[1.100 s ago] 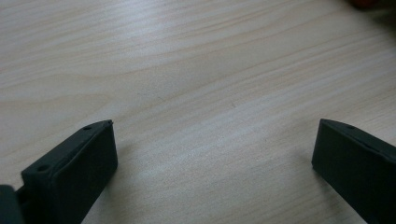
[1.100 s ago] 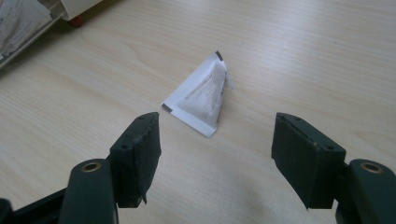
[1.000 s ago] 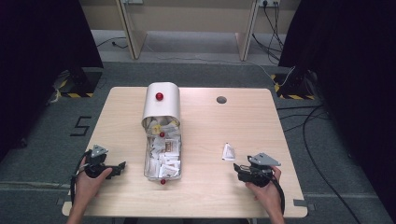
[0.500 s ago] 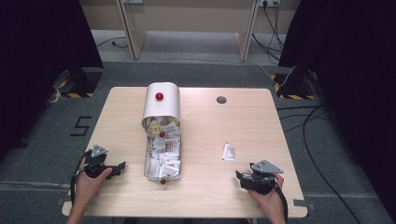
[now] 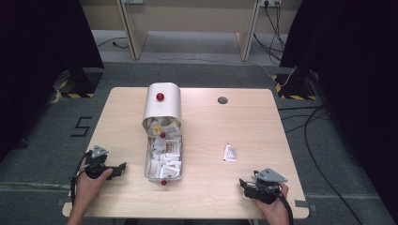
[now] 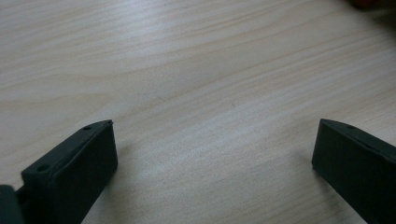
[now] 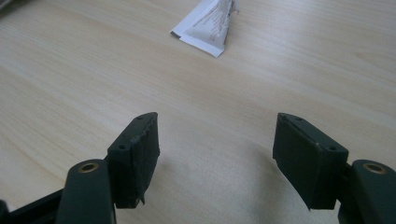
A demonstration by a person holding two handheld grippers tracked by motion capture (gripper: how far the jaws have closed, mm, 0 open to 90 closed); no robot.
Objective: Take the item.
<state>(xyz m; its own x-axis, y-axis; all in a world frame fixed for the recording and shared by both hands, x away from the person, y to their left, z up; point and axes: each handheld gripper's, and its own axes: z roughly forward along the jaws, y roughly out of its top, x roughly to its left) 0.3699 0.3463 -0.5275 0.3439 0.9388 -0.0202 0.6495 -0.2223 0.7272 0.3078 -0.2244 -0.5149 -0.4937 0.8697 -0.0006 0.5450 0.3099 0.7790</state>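
A metal box with its rounded lid swung back lies at the table's middle left, packed with several white sachets. One loose white sachet lies on the wood to the right of the box. My left gripper rests near the front left edge, open, with bare wood between its jaws. My right gripper sits at the front right, open and holding nothing, with the loose sachet some way ahead of it.
The light wooden table has a round dark cable hole at the back. A red knob tops the lid and another red knob sticks out at the box's near end. Cables run over the floor to the right.
My right gripper has drawn back toward the front edge, away from the loose sachet. The left gripper has stayed where it was.
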